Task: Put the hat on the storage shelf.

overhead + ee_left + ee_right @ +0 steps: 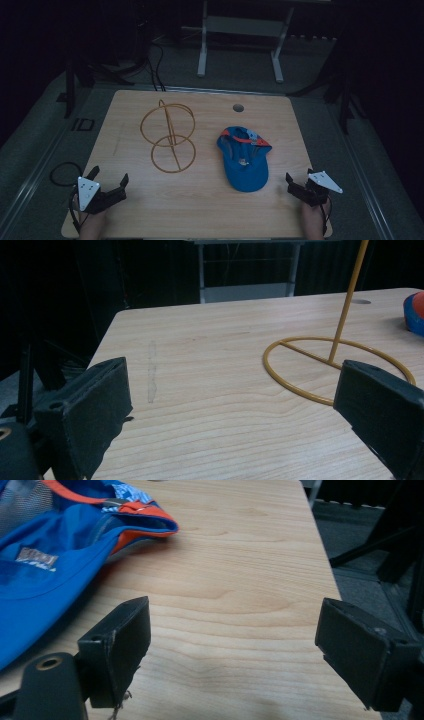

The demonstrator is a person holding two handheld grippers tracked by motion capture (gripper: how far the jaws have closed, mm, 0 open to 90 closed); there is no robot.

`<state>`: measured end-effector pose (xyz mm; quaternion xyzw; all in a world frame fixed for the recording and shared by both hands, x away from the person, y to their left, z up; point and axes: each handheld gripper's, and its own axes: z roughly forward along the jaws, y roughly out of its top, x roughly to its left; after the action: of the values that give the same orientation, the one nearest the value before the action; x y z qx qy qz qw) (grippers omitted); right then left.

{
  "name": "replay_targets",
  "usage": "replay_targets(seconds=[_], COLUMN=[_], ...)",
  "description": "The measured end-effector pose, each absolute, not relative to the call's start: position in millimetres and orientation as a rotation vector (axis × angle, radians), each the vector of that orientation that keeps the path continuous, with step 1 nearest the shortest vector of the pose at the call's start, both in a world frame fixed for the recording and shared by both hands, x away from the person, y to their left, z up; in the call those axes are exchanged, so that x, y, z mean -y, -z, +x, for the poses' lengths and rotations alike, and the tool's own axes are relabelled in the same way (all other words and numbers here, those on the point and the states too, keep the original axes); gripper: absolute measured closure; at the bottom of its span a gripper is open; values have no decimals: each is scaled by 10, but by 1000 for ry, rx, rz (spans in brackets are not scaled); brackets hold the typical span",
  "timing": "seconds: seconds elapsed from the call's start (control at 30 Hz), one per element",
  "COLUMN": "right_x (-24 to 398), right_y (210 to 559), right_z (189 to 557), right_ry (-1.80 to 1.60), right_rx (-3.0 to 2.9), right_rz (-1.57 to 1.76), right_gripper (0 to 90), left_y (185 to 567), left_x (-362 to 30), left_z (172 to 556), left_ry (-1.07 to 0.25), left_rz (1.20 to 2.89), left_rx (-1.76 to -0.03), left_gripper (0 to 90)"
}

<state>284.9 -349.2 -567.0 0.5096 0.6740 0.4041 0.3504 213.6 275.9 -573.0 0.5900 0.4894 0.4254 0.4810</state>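
A blue cap (244, 159) lay upside down on the wooden table (210, 210), on its right half. It had orange trim, and its brim pointed toward the person. To the left of the cap stood a yellow wire stand (167, 136) (two rings joined by thin rods), with one ring flat on the table and the other ring upright. The cap and the stand were near each other but did not touch. The left gripper (109, 183) sat at the near left corner of the table, held in a hand (92, 220). Its jaws were spread wide, with nothing between them. In the left gripper view, the flat ring of the stand (320, 367) lay just ahead on the wood. The right gripper (294, 185) sat at the near right corner, close to the brim of the cap but apart from it. Its jaws were spread wide too and held nothing. In the right gripper view, the cap (55, 575) lay ahead of the jaws and to the left.
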Motion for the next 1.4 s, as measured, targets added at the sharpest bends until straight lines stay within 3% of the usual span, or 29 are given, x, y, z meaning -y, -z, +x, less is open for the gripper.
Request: replay_targets(seconds=[0.53, 0.77, 0.9, 1.03, 1.4], right_x=[3415, 3376, 3341, 3302, 3127], right_y=[5641, 5394, 5240, 5111, 4986], right_z=[2851, 2914, 2979, 3081, 3353], right_ry=[-1060, -1143, -1177, -1202, -1244], right_rx=[-1827, -1896, -1894, -1906, -1987], right_rz=[1333, 1352, 1326, 1303, 1276], right_gripper=[145, 133, 132, 132, 138], left_y=[5697, 5672, 5672, 5640, 5604], left_x=[-2716, -2640, -2568, -2545, -2500], left_z=[2118, 2116, 2120, 2117, 2086], left_ry=[-1050, -934, -966, -867, -782], left_rz=[1409, 1461, 1514, 1501, 1552], left_rx=[-1213, -1207, -1202, -1221, -1196], left_gripper=[25, 25, 25, 25, 25])
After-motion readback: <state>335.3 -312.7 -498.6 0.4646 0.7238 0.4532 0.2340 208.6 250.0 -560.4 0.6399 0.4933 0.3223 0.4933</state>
